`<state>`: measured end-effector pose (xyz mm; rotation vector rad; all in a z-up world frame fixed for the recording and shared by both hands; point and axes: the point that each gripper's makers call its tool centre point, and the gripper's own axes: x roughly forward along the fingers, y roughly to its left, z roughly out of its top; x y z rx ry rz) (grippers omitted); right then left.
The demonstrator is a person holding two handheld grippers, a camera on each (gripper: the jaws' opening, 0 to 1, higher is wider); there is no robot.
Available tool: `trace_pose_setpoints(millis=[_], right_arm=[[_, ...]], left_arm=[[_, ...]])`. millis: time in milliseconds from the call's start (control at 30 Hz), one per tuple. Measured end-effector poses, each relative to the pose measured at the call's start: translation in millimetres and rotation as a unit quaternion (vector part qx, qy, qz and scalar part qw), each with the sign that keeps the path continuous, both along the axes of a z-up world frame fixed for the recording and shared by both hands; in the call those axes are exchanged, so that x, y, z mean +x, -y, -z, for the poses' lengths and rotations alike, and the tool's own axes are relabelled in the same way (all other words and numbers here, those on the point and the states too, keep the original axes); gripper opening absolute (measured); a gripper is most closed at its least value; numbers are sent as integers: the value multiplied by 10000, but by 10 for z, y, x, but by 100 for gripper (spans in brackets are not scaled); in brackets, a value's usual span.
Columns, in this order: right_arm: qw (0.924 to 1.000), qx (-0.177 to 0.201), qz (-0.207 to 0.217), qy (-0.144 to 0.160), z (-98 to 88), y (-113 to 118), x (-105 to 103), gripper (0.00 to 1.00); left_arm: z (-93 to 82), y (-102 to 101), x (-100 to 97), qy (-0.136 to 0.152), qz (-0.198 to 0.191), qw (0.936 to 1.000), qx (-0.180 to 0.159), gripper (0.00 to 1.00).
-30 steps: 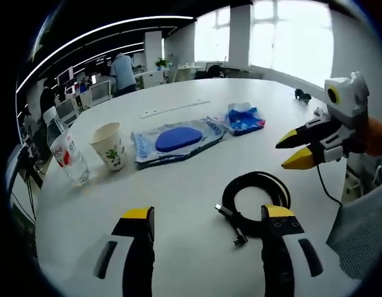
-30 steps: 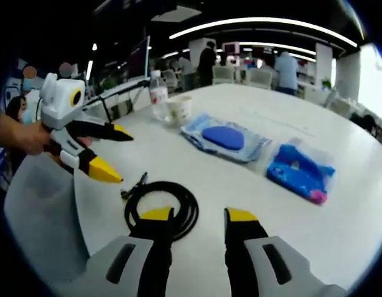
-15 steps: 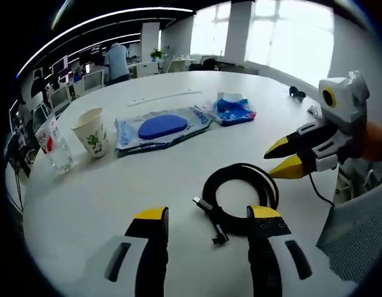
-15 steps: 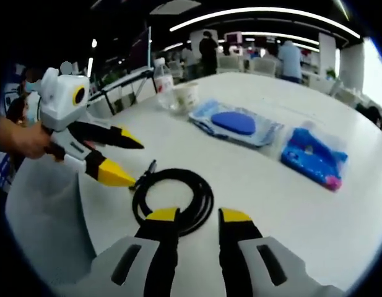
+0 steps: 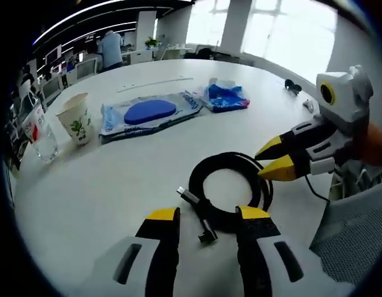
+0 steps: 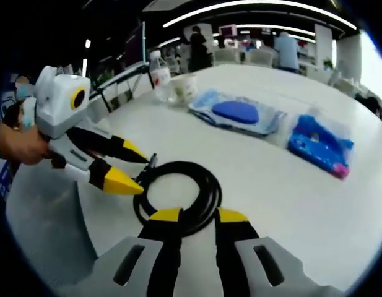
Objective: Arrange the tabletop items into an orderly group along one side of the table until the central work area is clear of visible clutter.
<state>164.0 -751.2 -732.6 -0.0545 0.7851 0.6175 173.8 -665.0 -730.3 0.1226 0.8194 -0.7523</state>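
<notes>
1. My left claw (image 5: 207,218) stood parted, both tips just beside the coiled black cable (image 5: 233,193) on the white desk (image 5: 104,185).
2. My right claw (image 6: 199,216) also stood parted, holding nothing, its tips at the coil's near rim.
3. Farther back lay a blue pouch (image 5: 147,114), a smaller blue packet (image 5: 225,98), a paper cup (image 5: 75,117) and a water bottle (image 5: 37,133).

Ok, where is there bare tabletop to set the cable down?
Bare table lies between the coiled cable and the wipes pack, and beyond the blue packet. It is crowded around the coil, where the left gripper and right gripper meet.
</notes>
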Motion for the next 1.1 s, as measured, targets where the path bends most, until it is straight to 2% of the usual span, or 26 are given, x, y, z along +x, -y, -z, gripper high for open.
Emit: trace_pose_setpoints(millis=[300, 533, 667, 700, 733, 800, 933, 1100], right_arm=[[9999, -75, 99, -119, 55, -15, -11, 17], [9996, -123, 189, -187, 60, -29, 5, 14], [9987, -97, 372, -335, 65, -28, 5, 11], [9988, -47, 352, -349, 59, -42, -1, 4], [9965, 86, 571, -611, 75, -54, -46, 5], [9974, 108, 516, -498, 65, -50, -20, 4], [9968, 152, 567, -536, 59, -49, -29, 3], [9971, 212, 600, -415, -6, -31, -30, 1]], left_arm=[[61, 44, 18, -111, -29, 9999, 36, 27], [98, 63, 79, -204, -242, 9995, 6, 24], [98, 64, 101, -220, -365, 9991, 1, 22], [100, 63, 106, -218, -382, 9990, 11, 21], [105, 61, 105, -226, -392, 9990, 25, 20], [105, 56, 119, -218, -433, 9988, 20, 19], [85, 49, 116, -209, -528, 9984, -70, 16], [45, 35, 112, -96, -480, 9988, -75, 13]])
